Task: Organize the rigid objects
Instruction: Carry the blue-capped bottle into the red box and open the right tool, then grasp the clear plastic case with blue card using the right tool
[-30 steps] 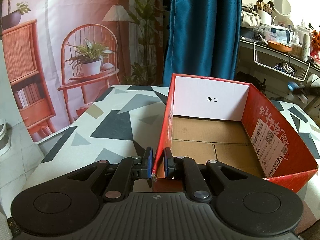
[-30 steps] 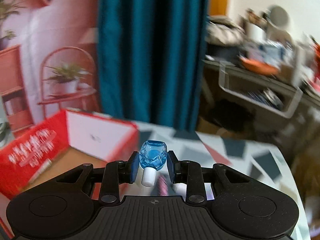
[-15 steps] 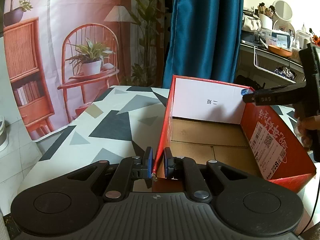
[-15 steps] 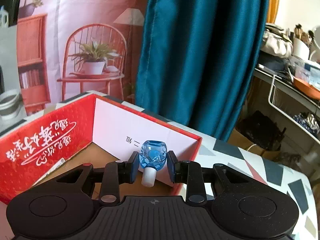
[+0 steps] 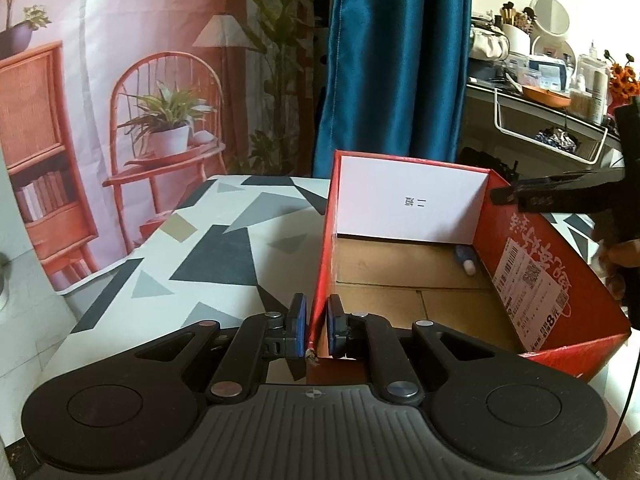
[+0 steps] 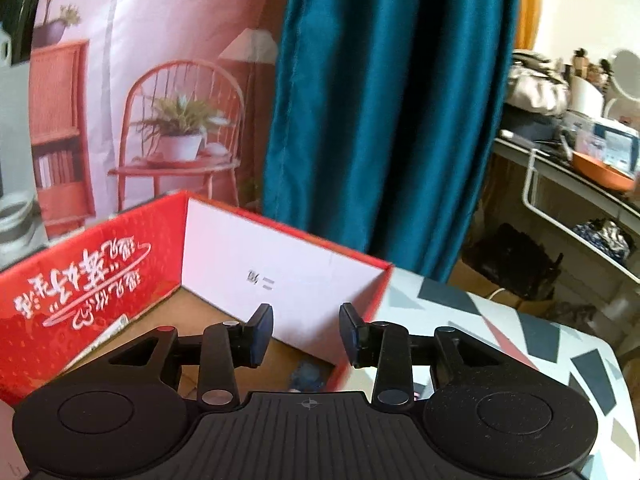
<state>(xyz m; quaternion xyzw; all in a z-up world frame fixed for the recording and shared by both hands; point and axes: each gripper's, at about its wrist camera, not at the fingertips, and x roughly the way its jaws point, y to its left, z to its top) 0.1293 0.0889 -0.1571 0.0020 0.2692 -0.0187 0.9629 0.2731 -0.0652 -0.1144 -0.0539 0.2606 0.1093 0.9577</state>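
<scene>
A: Right gripper [image 6: 306, 334] hangs over the far right corner of the red cardboard box [image 5: 552, 280], jaws spread wide, nothing between them. Left gripper [image 5: 316, 326] sits at the near left corner, its jaws closed tight on the thin left wall of that box, one pad either side of the card.

B: Noted. Box position?

A: On the patterned table [image 5: 216, 248], open top, long axis running away from the left camera toward the white end panel. Brown floor mostly bare.

B: And the task's thing?

A: Small blue faceted object with white stub [image 5: 466, 258] lies on the box floor in the far right corner, touching or just beside the right wall. The same object [image 6: 308, 374] shows blurred in the right wrist view, directly under and slightly behind the open jaws.

B: Its axis?

A: White stub points toward the near end of the box, blue body toward the white panel, so roughly along the box's length. Too small to state more.

B: Which hand is nearer?

A: The right, plainly; it is straight above. The left is well apart, diagonally across the box, and occupied steadying the wall.

B: Judgement?

A: Item reads as deposited. Any regrasp would go straight down; otherwise the right hand lifts clear of the right wall.
</scene>
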